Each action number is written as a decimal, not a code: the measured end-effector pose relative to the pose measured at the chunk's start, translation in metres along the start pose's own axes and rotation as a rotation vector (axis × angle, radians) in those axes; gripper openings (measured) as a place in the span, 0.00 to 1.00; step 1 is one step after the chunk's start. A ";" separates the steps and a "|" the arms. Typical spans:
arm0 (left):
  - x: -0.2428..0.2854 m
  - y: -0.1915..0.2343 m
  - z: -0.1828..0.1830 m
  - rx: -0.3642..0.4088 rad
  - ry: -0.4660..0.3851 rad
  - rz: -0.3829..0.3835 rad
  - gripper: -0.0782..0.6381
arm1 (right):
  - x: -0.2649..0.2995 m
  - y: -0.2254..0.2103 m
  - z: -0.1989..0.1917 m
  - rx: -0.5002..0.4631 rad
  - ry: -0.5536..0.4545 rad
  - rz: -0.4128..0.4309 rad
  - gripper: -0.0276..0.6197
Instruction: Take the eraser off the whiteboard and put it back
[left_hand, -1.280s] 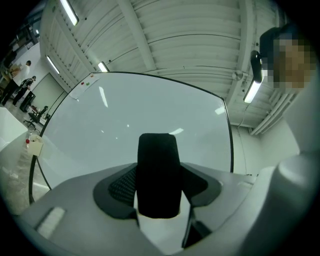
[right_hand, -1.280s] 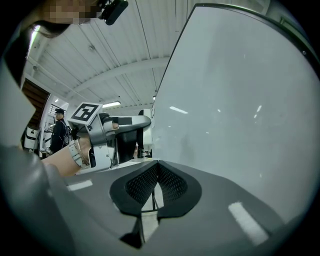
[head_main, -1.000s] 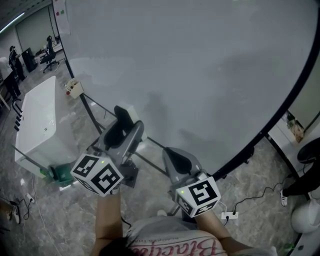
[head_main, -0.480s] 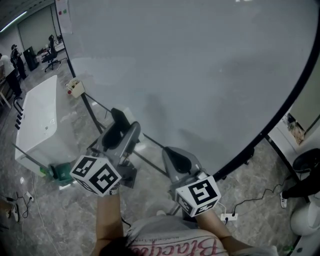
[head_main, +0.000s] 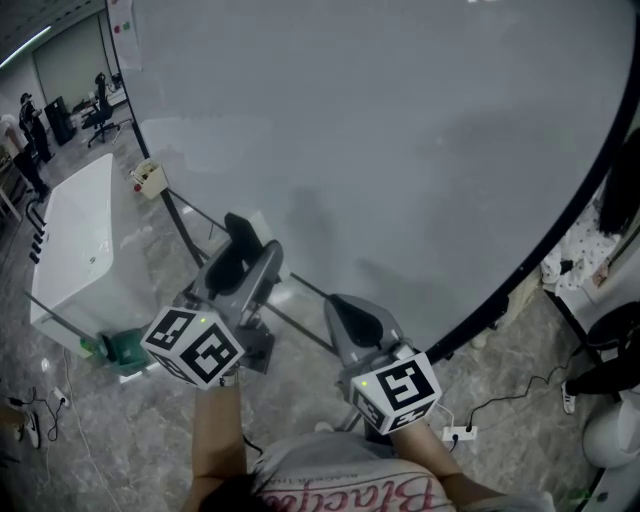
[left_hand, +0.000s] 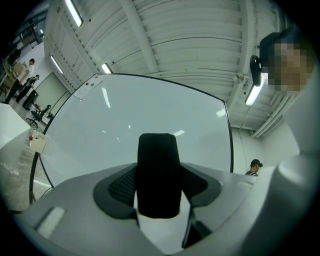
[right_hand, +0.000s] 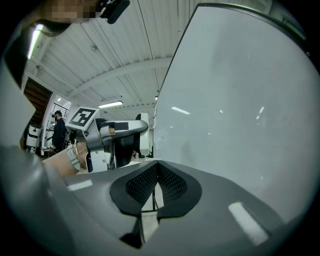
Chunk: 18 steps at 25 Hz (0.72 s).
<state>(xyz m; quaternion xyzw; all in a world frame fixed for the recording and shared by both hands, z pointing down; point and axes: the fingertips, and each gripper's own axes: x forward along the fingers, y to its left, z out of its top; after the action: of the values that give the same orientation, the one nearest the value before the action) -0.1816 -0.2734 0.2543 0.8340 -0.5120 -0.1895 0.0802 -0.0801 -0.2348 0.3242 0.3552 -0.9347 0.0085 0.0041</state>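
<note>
The large whiteboard (head_main: 400, 150) fills the head view and stands just ahead of both grippers. My left gripper (head_main: 243, 252) is shut on the eraser (head_main: 240, 243), a black felt block with a pale back. In the left gripper view the eraser (left_hand: 158, 175) stands upright between the pads of my left gripper (left_hand: 159, 186), with the whiteboard (left_hand: 125, 130) behind it. My right gripper (head_main: 347, 312) is held lower, to the right, close to the board's bottom edge. In the right gripper view my right gripper (right_hand: 156, 182) is shut and holds nothing, and the left gripper (right_hand: 107, 137) shows beside it.
A white table (head_main: 80, 240) stands at the left with a green object (head_main: 125, 345) by its foot. The board's metal stand (head_main: 190, 240) runs below the grippers. A power strip (head_main: 458, 432) and cables lie on the floor at the right. A person (head_main: 620, 200) stands at the right edge.
Both grippers have kept still, the left one still gripping the eraser. A person in pale patterned clothing has come into view at the right edge behind the board.
</note>
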 end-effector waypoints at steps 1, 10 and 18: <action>0.003 0.000 0.001 0.005 0.001 -0.002 0.45 | 0.001 -0.002 0.000 0.001 0.001 -0.002 0.05; 0.034 0.000 0.003 0.083 0.023 -0.019 0.45 | 0.001 -0.014 0.001 0.008 -0.004 -0.028 0.05; 0.062 -0.007 -0.002 0.124 0.064 -0.035 0.45 | -0.003 -0.028 0.003 0.008 -0.008 -0.053 0.05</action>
<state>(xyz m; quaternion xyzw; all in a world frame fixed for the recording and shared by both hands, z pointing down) -0.1497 -0.3251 0.2387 0.8519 -0.5051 -0.1321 0.0415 -0.0591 -0.2541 0.3212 0.3799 -0.9250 0.0108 -0.0011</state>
